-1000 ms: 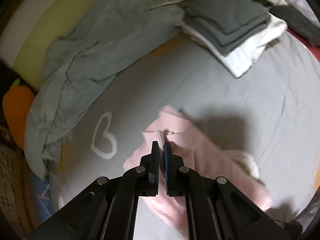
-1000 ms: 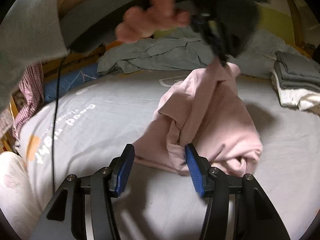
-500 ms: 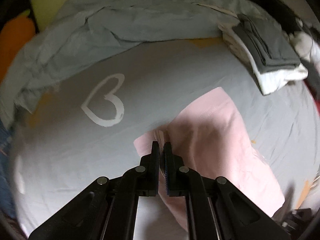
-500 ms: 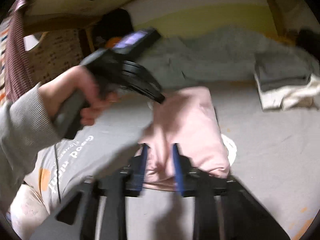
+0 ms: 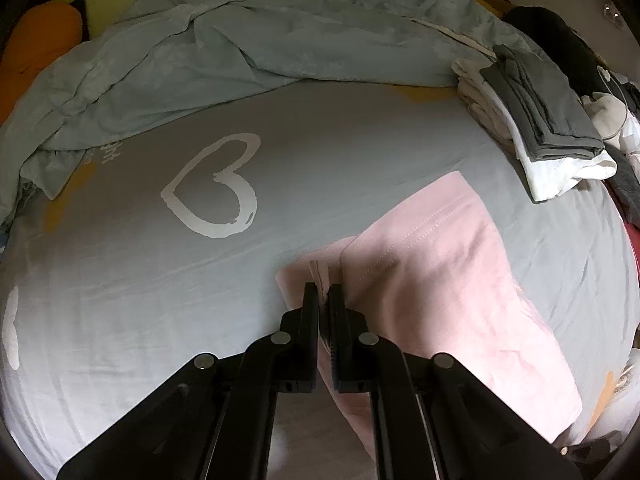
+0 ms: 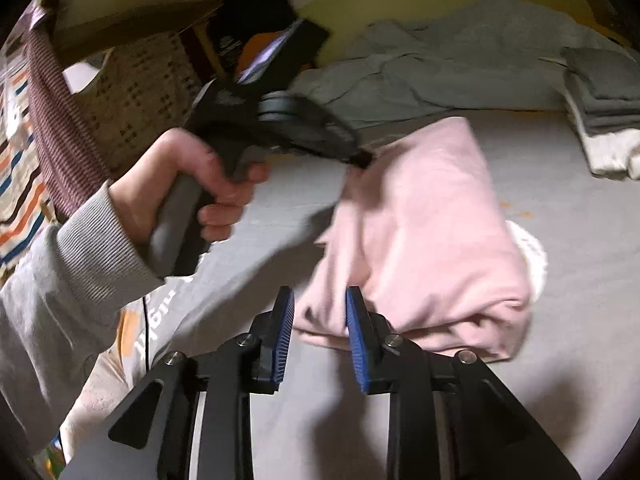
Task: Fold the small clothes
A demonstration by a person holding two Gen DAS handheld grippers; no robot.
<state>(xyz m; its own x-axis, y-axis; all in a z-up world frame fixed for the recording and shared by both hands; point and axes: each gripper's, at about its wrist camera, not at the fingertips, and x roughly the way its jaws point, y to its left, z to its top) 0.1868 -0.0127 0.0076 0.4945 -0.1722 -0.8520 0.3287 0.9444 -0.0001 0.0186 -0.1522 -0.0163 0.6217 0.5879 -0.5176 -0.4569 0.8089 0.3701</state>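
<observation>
From the left wrist view, the left tool (image 5: 324, 292) was clamped tight on a thin edge of the pink garment (image 5: 440, 280), which lay on the grey bed sheet (image 5: 140, 300) just right of a white heart print (image 5: 216, 188). The step in hand looked like laying a fold over; the next move probably called for setting that edge down squarely and letting go. A stitched hem ran across the soft, doubled cloth. A folded stack (image 5: 540, 128) sat well apart.

From the right wrist view, the right tool (image 6: 320, 312) had its jaws opening, the garment's (image 6: 432, 240) near edge between them, seemingly unpinched. The person's hand (image 6: 188, 196) held the left tool at the far corner.
</observation>
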